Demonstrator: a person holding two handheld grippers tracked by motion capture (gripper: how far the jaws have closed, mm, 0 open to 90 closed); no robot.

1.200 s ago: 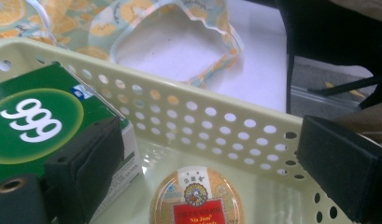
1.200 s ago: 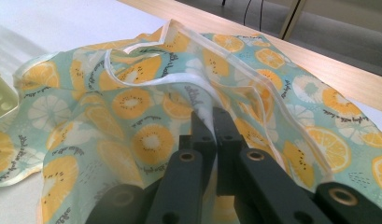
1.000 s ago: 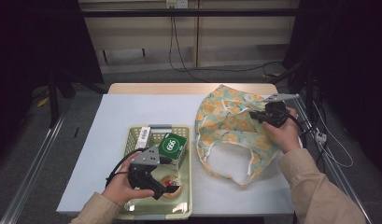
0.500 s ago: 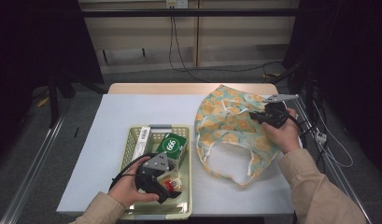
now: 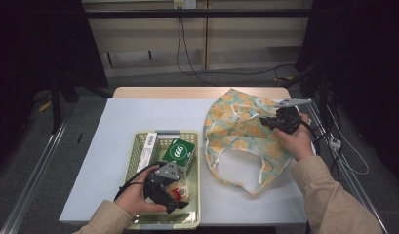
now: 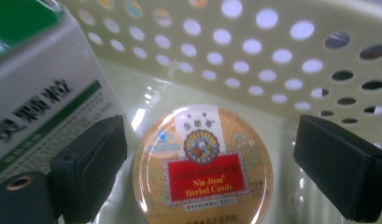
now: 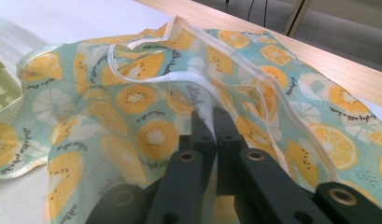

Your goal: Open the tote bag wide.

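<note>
A round herbal candy tin with a red label lies on the floor of the pale yellow perforated basket. My left gripper is open, one black pad on each side of the tin, not touching it. A green and white box stands just beside the tin; it also shows in the left gripper view. A fruit-print bag lies on the table's right half. My right gripper is shut on a fold of the bag; the gripper sits at its right edge.
A long white box lies along the basket's left side. The basket wall rises just behind the tin. A white sheet covers the wooden table. Cables hang off the table's right edge.
My left gripper has moved down and toward the basket's near end, lowering over the candy tin. My right gripper has held still on the bag.
</note>
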